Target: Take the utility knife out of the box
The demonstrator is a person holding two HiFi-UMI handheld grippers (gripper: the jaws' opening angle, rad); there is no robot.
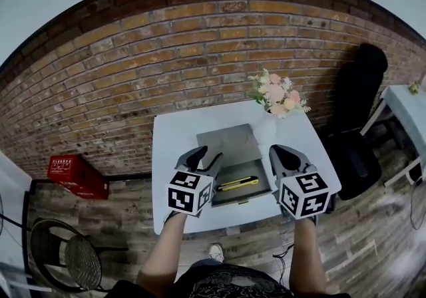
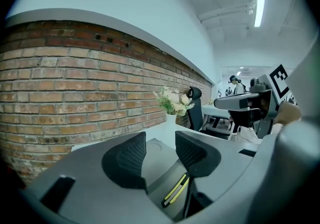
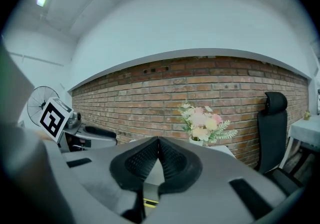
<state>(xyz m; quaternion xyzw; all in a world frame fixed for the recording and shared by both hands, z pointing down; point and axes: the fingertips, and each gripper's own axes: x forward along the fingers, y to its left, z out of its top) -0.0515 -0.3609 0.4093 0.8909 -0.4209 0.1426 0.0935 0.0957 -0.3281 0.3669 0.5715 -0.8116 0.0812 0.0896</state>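
A yellow and black utility knife (image 1: 237,183) lies in the tray of an open grey box (image 1: 229,140) on the white table (image 1: 174,138). My left gripper (image 1: 205,155) hovers over the box's left edge, jaws apart with nothing between them. In the left gripper view the knife (image 2: 176,190) shows below and just right of the open jaws (image 2: 160,153). My right gripper (image 1: 281,152) hangs at the box's right edge, its jaws (image 3: 158,143) closed tip to tip and empty. A sliver of the knife (image 3: 150,201) shows beneath them.
A white vase of pink and white flowers (image 1: 276,98) stands at the table's back right, behind the box. A brick wall (image 1: 200,44) runs behind the table. A black office chair (image 1: 356,110) is to the right, a red crate (image 1: 76,175) and a wire chair (image 1: 73,257) to the left.
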